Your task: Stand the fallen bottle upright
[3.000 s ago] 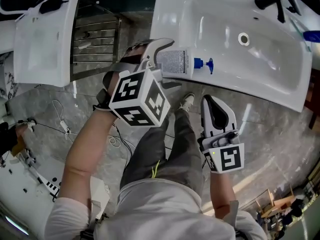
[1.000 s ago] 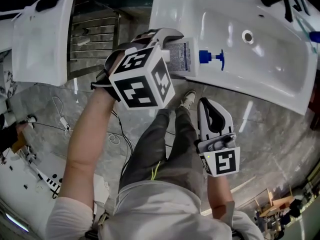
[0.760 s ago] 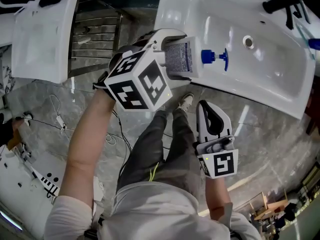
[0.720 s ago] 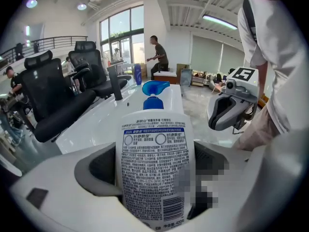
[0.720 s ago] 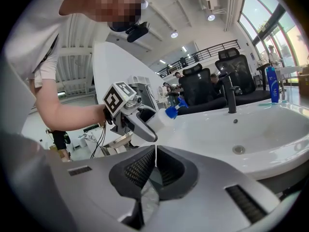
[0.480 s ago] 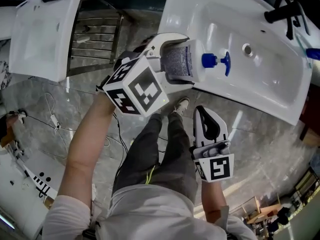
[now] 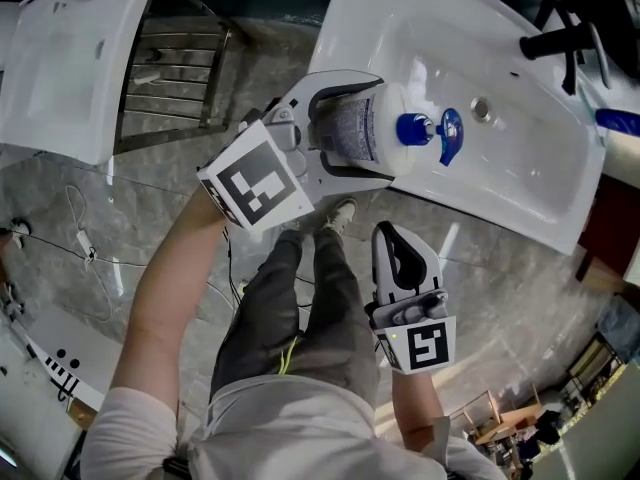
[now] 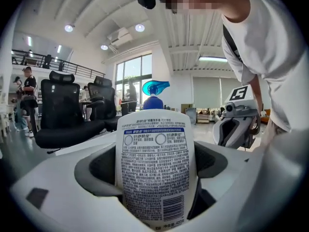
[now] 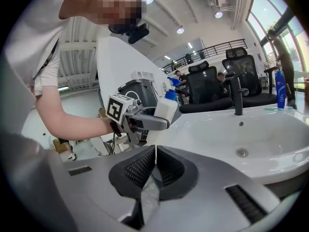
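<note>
Left hand-held gripper (image 7: 372, 128) had its jaws spread wide and clamped on the white pump bottle (image 8: 155, 168), one jaw on each side of the body, printed back label facing the gripper camera. Blue pump head (image 7: 432, 134) pointed away from the hand. In the right gripper view the bottle stood close to upright, slightly tilted, at the near left rim of the white washbasin (image 7: 520, 168). Base was hidden behind the jaw, so I couldn't tell whether it touched the rim.

Right hand-held gripper (image 9: 155, 153) had its jaws closed together with nothing in them. It sat low in front of the basin, over the grey floor (image 7: 520, 268), well apart from the bottle.

Drain (image 7: 482, 109) and black faucet (image 7: 560, 40) were further back in the basin.
</note>
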Tool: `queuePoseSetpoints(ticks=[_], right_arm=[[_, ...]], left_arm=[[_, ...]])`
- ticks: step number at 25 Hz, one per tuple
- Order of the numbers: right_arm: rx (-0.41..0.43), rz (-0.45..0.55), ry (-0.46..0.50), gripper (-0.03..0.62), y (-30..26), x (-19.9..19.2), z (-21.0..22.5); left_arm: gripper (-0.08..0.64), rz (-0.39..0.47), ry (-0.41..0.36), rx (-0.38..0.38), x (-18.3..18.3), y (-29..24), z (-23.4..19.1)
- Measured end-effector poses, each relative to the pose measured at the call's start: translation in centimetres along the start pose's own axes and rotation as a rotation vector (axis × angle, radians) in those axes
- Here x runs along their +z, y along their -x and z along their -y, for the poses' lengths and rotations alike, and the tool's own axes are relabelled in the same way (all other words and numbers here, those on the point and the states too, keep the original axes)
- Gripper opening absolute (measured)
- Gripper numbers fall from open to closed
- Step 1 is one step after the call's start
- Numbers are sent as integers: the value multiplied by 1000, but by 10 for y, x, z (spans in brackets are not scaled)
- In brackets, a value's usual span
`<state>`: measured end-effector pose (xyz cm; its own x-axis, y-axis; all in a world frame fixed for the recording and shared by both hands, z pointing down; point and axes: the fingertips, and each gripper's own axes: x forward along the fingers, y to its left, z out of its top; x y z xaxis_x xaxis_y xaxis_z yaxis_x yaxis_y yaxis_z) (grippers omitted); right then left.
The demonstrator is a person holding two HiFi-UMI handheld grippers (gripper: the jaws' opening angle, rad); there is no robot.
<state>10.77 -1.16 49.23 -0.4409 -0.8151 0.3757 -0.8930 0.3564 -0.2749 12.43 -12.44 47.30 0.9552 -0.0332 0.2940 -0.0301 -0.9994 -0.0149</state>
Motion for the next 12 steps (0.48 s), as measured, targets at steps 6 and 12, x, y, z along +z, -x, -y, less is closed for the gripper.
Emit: queuePoseSetpoints(ticks=[6,12], right_arm=[[-2,-19,10,38,-4,4,-3],[-2,-37,28,38,-13,8,-11]], left_arm=[[479,89,27,-55,5,0,1],[480,167,96,-92,-2,7,-3]])
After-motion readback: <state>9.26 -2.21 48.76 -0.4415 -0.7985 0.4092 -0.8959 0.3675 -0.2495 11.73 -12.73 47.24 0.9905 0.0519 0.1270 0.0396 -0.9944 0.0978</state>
